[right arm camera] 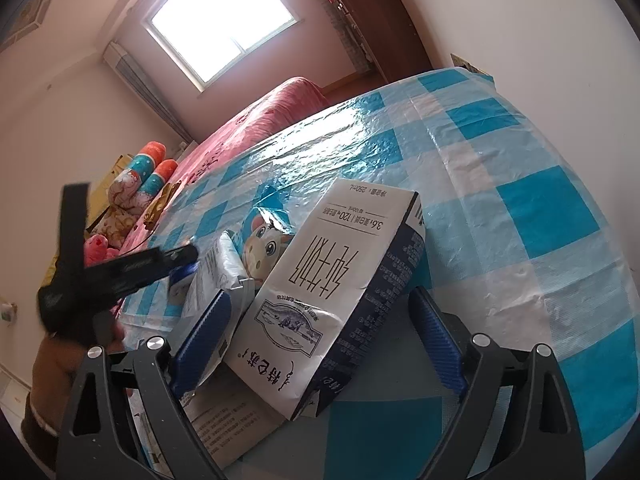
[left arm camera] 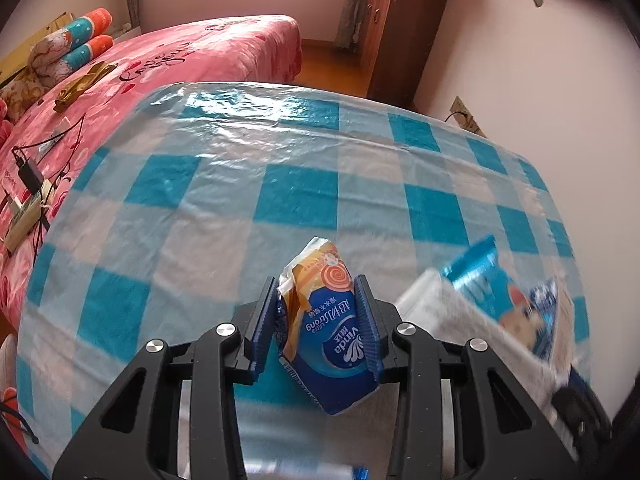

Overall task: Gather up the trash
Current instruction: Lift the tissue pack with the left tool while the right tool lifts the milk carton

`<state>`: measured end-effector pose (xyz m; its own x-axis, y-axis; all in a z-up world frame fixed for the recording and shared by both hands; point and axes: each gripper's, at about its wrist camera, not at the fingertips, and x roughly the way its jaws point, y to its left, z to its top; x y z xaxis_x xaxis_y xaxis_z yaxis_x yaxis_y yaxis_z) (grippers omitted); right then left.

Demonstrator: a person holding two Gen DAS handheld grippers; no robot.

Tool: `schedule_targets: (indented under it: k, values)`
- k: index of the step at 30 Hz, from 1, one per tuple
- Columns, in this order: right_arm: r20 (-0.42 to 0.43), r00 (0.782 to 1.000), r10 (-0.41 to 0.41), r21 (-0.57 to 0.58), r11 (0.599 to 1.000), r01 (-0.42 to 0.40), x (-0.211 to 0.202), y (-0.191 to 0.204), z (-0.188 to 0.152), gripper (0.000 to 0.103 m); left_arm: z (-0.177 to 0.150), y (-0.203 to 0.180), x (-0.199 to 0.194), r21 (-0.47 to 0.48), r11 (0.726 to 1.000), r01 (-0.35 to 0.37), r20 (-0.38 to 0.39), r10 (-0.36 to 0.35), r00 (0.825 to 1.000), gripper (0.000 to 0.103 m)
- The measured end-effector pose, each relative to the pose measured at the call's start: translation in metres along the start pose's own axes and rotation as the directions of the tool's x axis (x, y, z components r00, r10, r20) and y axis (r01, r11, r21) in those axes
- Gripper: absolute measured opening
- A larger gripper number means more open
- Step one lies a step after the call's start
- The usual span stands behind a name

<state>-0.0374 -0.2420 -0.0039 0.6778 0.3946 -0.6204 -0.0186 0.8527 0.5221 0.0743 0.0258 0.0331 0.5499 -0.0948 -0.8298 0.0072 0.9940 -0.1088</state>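
Two grippers are in use over a table spread with a glossy, wrinkled plastic tablecloth [left arm camera: 304, 184] in a teal-and-white check.

Left gripper [left arm camera: 318, 320]: clenched. Its ribbed blue pads press both sides of a crumpled Vinda tissue packet [left arm camera: 328, 332], soft blue-and-orange film, pinched upright with its torn end pointing away from the fingers. The packet's lower corner hangs just above the cloth.

Right gripper [right arm camera: 320, 332]: released, jaws wide. Between them stands a white-and-navy milk carton [right arm camera: 340, 280], a rectangular paperboard box with printed characters, creased and tilted, resting on the cloth; the right pad stands apart from it, and contact at the left pad cannot be told. Just left of the carton, against the left finger, lie a crumpled white printed wrapper [right arm camera: 220, 264] and a blue cartoon-printed packet [right arm camera: 264, 236]. Flat printed paper [right arm camera: 224, 420] lies beneath the left finger.

Beyond the table's far-left edge: a bed under a pink patterned cover [left arm camera: 192, 52], with plush toys [left arm camera: 76, 44] at its head.
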Motion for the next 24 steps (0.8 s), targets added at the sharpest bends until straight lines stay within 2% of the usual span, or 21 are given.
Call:
schedule_targets:
  k: [6, 15, 24]
  values:
    - [0.0, 0.999, -0.043, -0.035, 0.998, 0.043, 0.002, 0.008, -0.002, 0.09, -0.023, 0.012, -0.029, 0.016, 0.999, 0.045, 0.024, -0.046, 0.999, 0.04]
    - [-0.008, 0.993, -0.114, -0.094, 0.989, 0.112, 0.009, 0.02, -0.005, 0.096, -0.064, 0.041, -0.073, 0.037, 0.996, 0.086, 0.068, -0.088, 0.994, 0.04]
    - [-0.019, 0.971, -0.237, -0.155, 0.96, 0.231, 0.023, 0.033, -0.002, 0.098, -0.095, 0.065, -0.089, 0.056, 0.993, 0.105, 0.071, -0.109, 0.992, 0.04]
